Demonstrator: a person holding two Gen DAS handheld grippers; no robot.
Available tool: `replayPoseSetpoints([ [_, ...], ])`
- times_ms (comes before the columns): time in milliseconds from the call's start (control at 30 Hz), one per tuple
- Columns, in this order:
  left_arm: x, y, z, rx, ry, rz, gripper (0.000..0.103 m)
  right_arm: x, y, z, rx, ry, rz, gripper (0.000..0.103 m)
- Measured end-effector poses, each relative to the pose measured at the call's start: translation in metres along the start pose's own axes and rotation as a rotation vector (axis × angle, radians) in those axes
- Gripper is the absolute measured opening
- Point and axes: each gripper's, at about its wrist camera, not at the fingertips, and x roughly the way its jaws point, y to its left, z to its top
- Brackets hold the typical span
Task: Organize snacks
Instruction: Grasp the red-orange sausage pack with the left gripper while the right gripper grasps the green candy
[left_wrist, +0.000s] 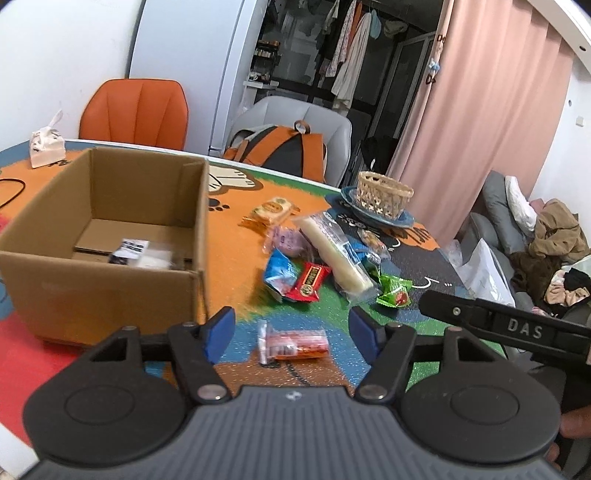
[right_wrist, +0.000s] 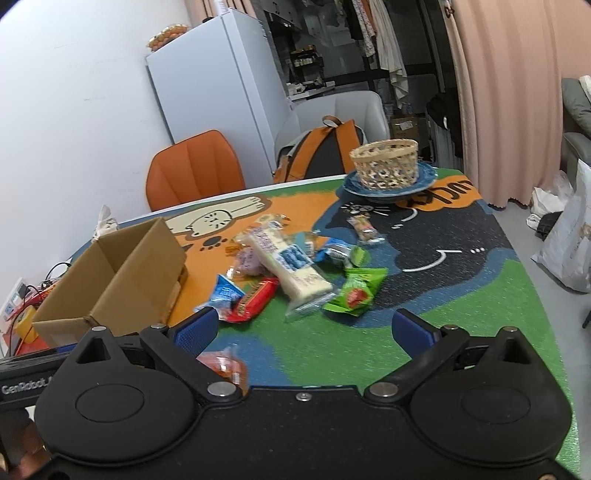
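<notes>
While the orange snack packet (left_wrist: 295, 344) lies flat on the mat, apart from the snack pile (left_wrist: 325, 254), the left gripper (left_wrist: 291, 332) frames it with jaws parted, pads not touching. I judge the pickup is underway; next, lower, close, then carry to the cardboard box (left_wrist: 110, 236). The right gripper (right_wrist: 306, 328) hangs open nearby, empty.

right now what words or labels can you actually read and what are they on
"DAS": on the black body of the right gripper, seen from the left wrist.
"GenRobot": on the black body of the left gripper, cut off at an arm of the right gripper.
Snack wrappers, such as the red packet and the long white packet: printing too blurred to read.
Lettering on the table mat: unreadable.
</notes>
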Motion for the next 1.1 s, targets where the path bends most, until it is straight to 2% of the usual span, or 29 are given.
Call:
replayPoseSetpoints([
  [467,0.049,-0.023,-0.011,0.026,0.064,0.032,0.067,0.006,-0.039,-0.010,0.052,0.023,-0.047,0.102],
  [800,0.069,-0.025,-0.018,0.038,0.087,0.081,0.067,0.017,-0.044,-0.011,0.058,0.027,-0.057,0.102],
  [867,0.072,-0.024,-0.019,0.038,0.087,0.097,0.051,0.019,-0.046,-0.010,0.065,0.029,-0.056,0.102],
  [1100,0.075,-0.023,-0.014,0.037,0.081,0.089,0.046,0.030,-0.050,-0.007,0.072,0.042,-0.048,0.102],
])
